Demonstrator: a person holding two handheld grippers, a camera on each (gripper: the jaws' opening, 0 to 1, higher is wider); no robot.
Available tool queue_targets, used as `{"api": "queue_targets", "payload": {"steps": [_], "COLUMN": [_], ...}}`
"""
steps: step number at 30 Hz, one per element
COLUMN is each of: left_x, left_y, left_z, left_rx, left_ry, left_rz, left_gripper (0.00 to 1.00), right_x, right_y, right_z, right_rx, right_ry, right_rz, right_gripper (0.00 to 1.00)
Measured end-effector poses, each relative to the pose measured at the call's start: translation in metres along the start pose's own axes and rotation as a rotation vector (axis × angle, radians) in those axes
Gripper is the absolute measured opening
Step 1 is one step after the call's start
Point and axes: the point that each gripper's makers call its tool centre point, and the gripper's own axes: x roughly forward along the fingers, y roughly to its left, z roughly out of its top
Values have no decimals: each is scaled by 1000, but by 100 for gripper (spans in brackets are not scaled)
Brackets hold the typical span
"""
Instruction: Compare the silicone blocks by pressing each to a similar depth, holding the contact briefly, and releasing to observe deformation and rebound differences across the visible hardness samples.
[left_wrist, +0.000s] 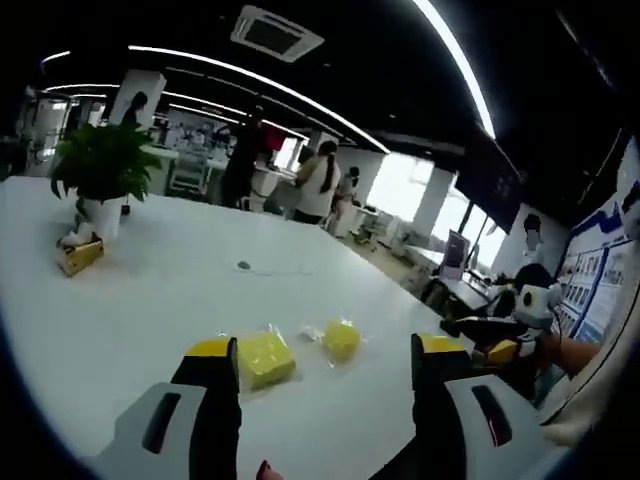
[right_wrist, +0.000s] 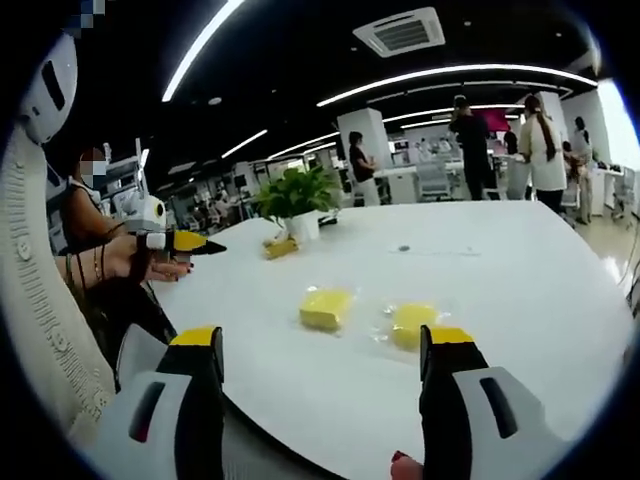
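Two yellow silicone blocks in clear wrap lie on the white table (left_wrist: 150, 300). The squarish block (left_wrist: 265, 358) sits just ahead of the left jaw of my left gripper (left_wrist: 327, 348), and the smaller rounded block (left_wrist: 341, 340) lies between the jaws' lines, further off. That gripper is open and holds nothing. My right gripper (right_wrist: 322, 340) is open too, with the squarish block (right_wrist: 326, 307) and the rounded block (right_wrist: 412, 323) ahead of it on the table (right_wrist: 500, 270). The right gripper (left_wrist: 500, 350) enters the left gripper view from the right, and the left gripper (right_wrist: 185, 243) shows at the left, in a hand (right_wrist: 125, 262).
A potted plant (left_wrist: 100, 165) with a small yellow box (left_wrist: 80, 256) beside it stands at the table's far end, seen also as the plant (right_wrist: 297, 195). A small dark object (left_wrist: 244, 265) lies mid-table. People stand at desks behind. A seated person (right_wrist: 85, 215) is at the table's edge.
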Motion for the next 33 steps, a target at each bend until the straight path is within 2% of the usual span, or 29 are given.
{"api": "queue_targets", "payload": {"steps": [5,11,14,15,17,18,21,22,24,26,28,29,31,33], "left_x": [11,29,43,49,59,66,80,85,95,101,111,113,121,128], "left_y": [20,39,50,55,59,64,77,82,92,106,117,123,134,139], "left_z": [21,60,65,64,56,51,32,21,11,-4,-16,-25,-35,-46], "left_rx": [-40,-38,-46,-82,-141,-156,-208,-259,-314,-345,-344,-373,-404,-480], "left_ry": [-22,-58,-62,-64,-44,-37,0,23,21,48,59,80,77,74], "left_rz": [-6,-22,-19,-22,-40,-48,-51,-44,-44,-2,-5,21,13,5], "left_gripper": [69,67,67,67,66,65,57,56,57,61,63,63,63,64], "right_x": [6,13,15,16,18,18,20,20,22,23,24,24,25,26], "right_y": [-4,-7,-10,-12,-15,-18,-24,-26,-30,-33,-36,-37,-38,-40], "right_z": [-3,-7,-5,-5,-5,-8,-8,-7,-7,-7,-10,-12,-15,-18], "right_rx": [-12,-13,-10,-7,-2,11,21,21,19,18,13,14,16,24], "right_ry": [35,72,64,62,65,87,85,80,82,87,101,111,122,135], "right_rz": [-3,7,0,-5,-14,-24,-27,-32,-43,-49,-53,-55,-56,-61], "right_gripper": [72,73,74,74,74,73,71,71,71,71,71,70,70,71]}}
